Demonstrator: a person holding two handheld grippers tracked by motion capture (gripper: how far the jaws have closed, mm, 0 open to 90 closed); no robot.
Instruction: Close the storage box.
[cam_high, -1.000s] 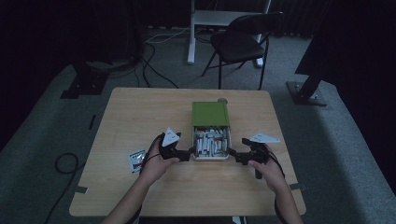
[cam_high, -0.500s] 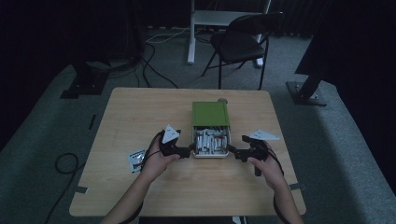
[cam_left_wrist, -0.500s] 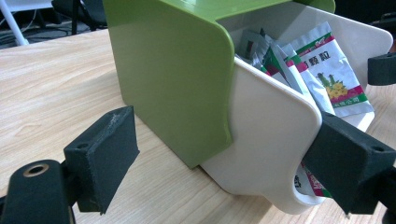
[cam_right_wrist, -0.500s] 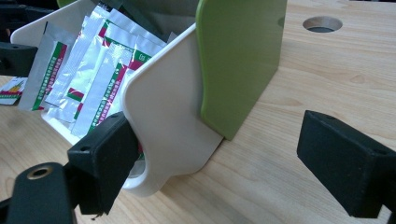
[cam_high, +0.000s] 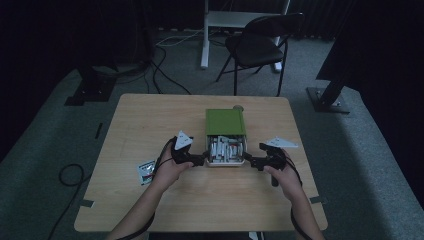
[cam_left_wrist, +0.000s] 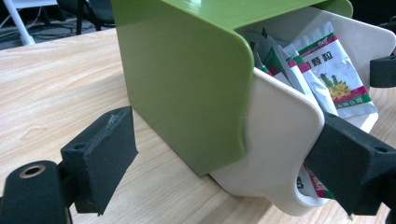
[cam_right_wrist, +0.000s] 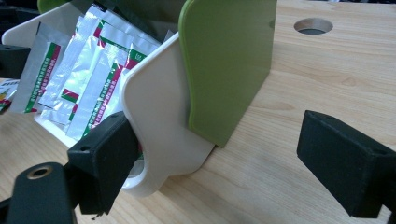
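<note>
A green-lidded box with a cream drawer stands slightly right of centre on the wooden table, its long axis running from the person's edge toward the far edge. The drawer is slid out toward the person, its open end pointing at the near edge, and it is packed with foil sachets printed in green, red and white.

The left gripper sits at the drawer's left near corner. In the left gripper view its jaws stand apart, astride the box's side wall, one pad against the drawer's cream front, the other clear of the green shell. The right gripper mirrors this at the right near corner, jaws likewise spread; whether its inner pad presses the drawer or merely lies just beside it is hard to tell. A loose sachet lies flat on the table, left of the left hand.
</note>
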